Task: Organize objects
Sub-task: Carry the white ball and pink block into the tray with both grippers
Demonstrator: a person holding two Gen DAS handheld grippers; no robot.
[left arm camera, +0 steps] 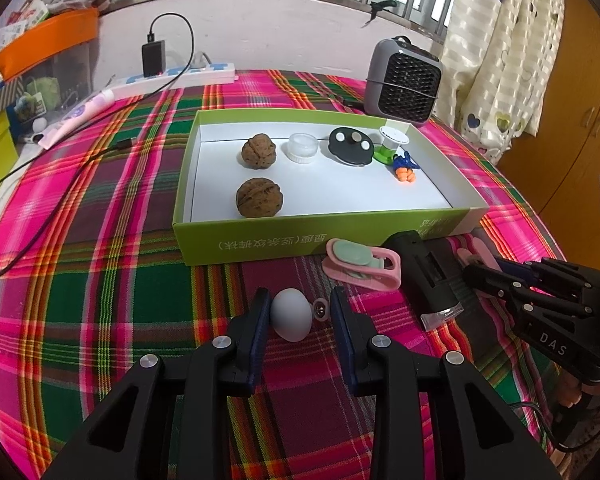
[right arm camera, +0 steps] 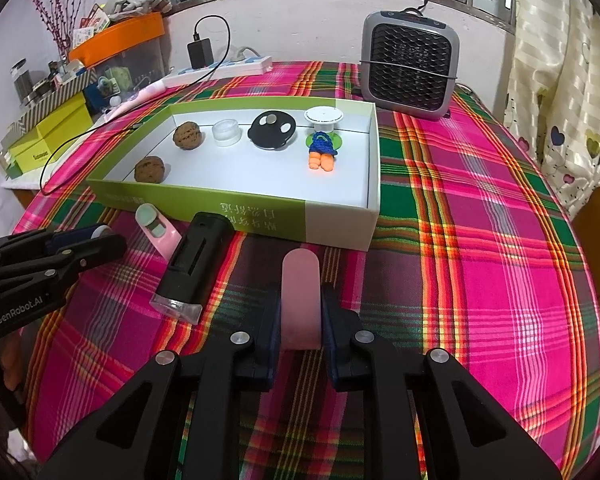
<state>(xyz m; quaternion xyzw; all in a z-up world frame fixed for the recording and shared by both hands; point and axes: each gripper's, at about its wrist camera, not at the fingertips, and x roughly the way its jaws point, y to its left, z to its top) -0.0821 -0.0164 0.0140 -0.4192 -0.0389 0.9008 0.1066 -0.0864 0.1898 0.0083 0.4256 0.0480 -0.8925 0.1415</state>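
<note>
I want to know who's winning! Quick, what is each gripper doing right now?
Left gripper: its fingers stand around a pale grey egg-shaped thing; whether they grip it cannot be told.
Right gripper: closed on a pink flat piece.

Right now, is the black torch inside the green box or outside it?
Outside. The black torch lies on the plaid cloth, in front of the green box.

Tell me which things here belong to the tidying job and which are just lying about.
Job: green box, pink strip in right gripper, pale egg-shaped piece between left gripper fingers, pink clip, black device.

Lying about: heater, power strip, charger.
</note>
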